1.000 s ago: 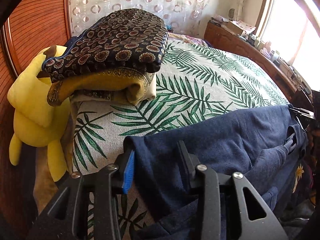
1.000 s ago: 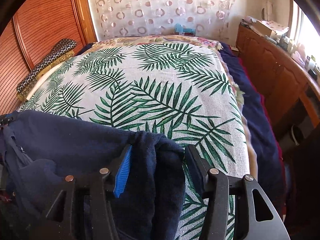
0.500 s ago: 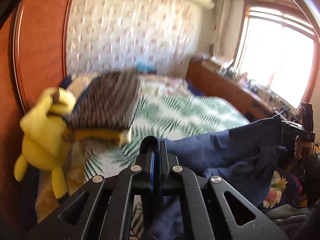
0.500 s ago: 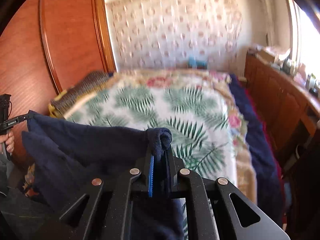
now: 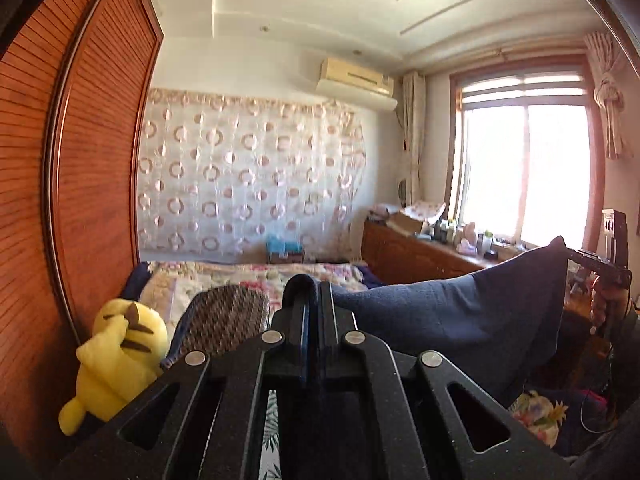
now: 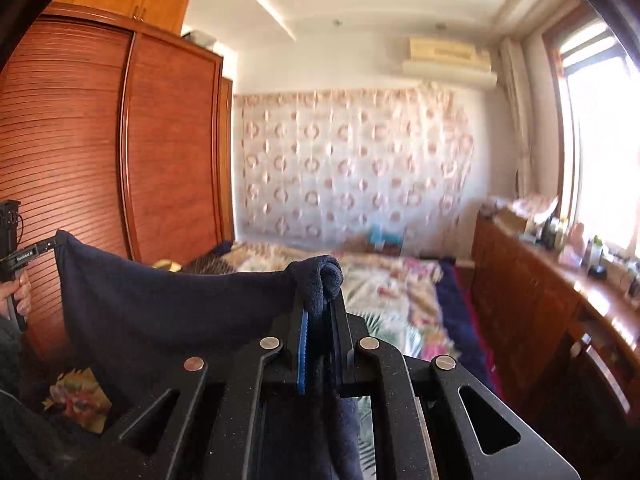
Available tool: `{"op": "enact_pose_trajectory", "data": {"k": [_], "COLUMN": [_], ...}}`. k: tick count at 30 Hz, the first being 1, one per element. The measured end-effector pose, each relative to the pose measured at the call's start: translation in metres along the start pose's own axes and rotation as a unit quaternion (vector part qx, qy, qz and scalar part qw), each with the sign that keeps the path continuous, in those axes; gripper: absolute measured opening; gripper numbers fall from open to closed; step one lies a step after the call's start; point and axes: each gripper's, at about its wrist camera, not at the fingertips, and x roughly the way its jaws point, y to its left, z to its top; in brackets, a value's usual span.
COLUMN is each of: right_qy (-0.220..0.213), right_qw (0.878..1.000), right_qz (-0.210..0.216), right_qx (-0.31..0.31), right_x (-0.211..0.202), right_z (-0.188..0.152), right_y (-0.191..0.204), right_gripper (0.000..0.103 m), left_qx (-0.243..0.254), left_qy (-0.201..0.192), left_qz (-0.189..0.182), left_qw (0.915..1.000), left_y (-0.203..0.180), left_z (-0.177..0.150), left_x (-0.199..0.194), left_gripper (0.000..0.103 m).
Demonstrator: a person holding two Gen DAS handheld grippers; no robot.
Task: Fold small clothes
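A dark navy garment [image 5: 460, 316] hangs stretched in the air between my two grippers, well above the bed. My left gripper [image 5: 310, 300] is shut on one corner of it; the cloth bunches over its fingertips. My right gripper [image 6: 320, 304] is shut on the opposite corner, with a fold of navy garment [image 6: 168, 300] poking up between its fingers. Each view shows the other gripper at the far end of the cloth: the right gripper in the left wrist view [image 5: 588, 264], the left gripper in the right wrist view [image 6: 36, 250].
A bed [image 6: 392, 280] with leaf and floral covers lies below. A yellow plush toy [image 5: 116, 356] and a stack of folded patterned cloths [image 5: 228, 320] sit by the wooden wardrobe [image 6: 80, 168]. A cluttered wooden dresser [image 6: 560, 292] runs under the window.
Both grippers closed on the garment's corners, then lifted it off the bed. The views have tilted up from the bed to the room and ceiling.
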Motion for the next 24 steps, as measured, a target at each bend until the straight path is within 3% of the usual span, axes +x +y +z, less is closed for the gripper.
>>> {"op": "enact_pose_trajectory", "data": {"k": [6, 11, 15, 18, 23, 24], "right_qy": [-0.034, -0.038, -0.005, 0.025, 0.112, 0.142], "right_qw": [0.999, 0.998, 0.998, 0.998, 0.990, 0.986], "right_qz": [-0.012, -0.031, -0.042, -0.049, -0.080, -0.083], "right_qx": [-0.025, -0.046, -0.046, -0.036, -0.031, -0.030], "right_x": [-0.025, 0.000, 0.076, 0.139, 0.257, 0.282], "right_z": [0.025, 0.032, 0.021, 0.022, -0.011, -0.021], "right_y": [0.005, 0.003, 0.000, -0.005, -0.017, -0.018], "right_gripper": [0.009, 0.009, 0.009, 0.009, 0.010, 0.018], "left_qx": [0.007, 0.021, 0.029, 0.031, 0.069, 0.070], "left_qy": [-0.037, -0.021, 0.014, 0.061, 0.123, 0.144], "left_qz": [0.004, 0.021, 0.038, 0.058, 0.056, 0.053], "left_qw": [0.9993, 0.9993, 0.9988, 0.9959, 0.9885, 0.9857], "left_y": [0.006, 0.013, 0.026, 0.040, 0.041, 0.040], "left_z": [0.031, 0.046, 0.033, 0.008, -0.031, -0.038], "left_x": [0.003, 0.056, 0.126, 0.199, 0.289, 0.302], "left_gripper": [0.004, 0.004, 0.004, 0.004, 0.007, 0.007]}}
